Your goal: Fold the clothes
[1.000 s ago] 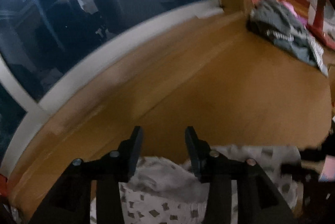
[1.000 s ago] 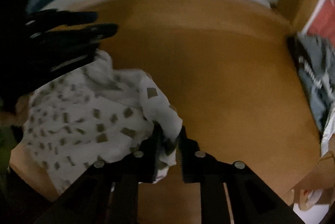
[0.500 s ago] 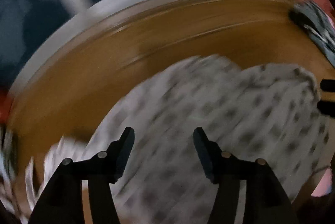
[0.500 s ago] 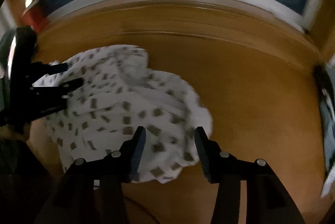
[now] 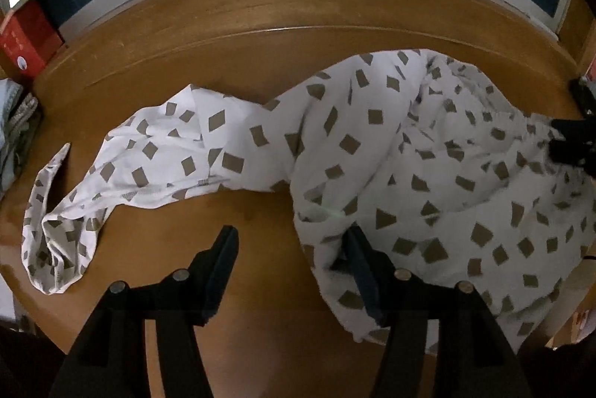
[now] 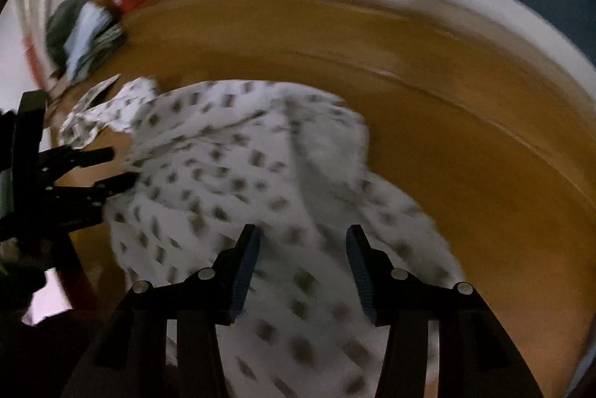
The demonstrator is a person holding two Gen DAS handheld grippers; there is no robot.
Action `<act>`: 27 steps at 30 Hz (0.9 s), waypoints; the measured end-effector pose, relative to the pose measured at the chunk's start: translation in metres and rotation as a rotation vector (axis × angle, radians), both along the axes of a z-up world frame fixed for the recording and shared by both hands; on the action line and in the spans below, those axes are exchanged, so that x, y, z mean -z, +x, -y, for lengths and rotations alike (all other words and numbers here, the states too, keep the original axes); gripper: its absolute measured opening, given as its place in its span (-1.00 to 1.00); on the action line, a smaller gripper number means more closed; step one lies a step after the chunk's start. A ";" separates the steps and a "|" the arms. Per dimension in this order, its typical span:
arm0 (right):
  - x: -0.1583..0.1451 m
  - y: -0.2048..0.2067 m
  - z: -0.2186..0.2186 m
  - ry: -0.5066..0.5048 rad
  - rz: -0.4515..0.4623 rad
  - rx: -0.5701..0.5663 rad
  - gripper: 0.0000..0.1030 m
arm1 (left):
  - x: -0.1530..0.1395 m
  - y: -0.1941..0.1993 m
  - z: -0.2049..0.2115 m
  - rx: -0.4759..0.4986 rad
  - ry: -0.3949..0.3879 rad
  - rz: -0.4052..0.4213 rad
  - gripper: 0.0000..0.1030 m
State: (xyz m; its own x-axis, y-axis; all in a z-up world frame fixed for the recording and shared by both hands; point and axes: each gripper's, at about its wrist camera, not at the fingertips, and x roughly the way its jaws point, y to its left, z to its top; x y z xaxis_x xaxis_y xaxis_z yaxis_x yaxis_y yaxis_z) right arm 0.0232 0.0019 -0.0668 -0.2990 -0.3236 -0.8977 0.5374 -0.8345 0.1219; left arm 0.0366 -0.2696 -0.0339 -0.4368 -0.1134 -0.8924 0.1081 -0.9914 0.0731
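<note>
Left wrist view: your left gripper [image 5: 292, 249] stands wide, nothing between the fingers; its right finger touches the near edge of the white patterned garment [image 5: 372, 152], its left finger is over bare wooden table [image 5: 260, 22]. Right wrist view (blurred): your right gripper [image 6: 301, 249] is likewise wide and empty, hovering over the garment's bulk; contact with the cloth cannot be told.

Garment position: spread loosely across the table, not flat. One long section trails off to the left toward a pile of other clothes [image 5: 15, 122]; the larger mass is bunched on the right, with folds and ridges. Red box [image 5: 26, 40] sits at the table's far left, by the window.

Step, as judged: lay-out stage. Cloth is down and released; no fold made yet.

Next move calls for: pick two edge points, well apart, and close on a single layer at each. Pull outward to flatten the bunched right side and straighten the trailing section. Watch for pinching doubled cloth near the ridges.
</note>
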 end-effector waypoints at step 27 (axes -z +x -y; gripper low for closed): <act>-0.042 0.002 -0.231 0.339 -0.103 0.677 -0.64 | -0.016 0.024 0.031 -0.097 -0.085 -0.054 0.10</act>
State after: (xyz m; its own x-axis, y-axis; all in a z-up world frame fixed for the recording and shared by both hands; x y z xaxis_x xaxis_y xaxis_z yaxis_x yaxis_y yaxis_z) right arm 0.0249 0.2330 -0.0251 -0.4218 0.2481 -0.8721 -0.1098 -0.9687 -0.2225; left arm 0.0607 -0.3010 -0.0176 -0.4669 -0.2319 -0.8534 0.2096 -0.9665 0.1480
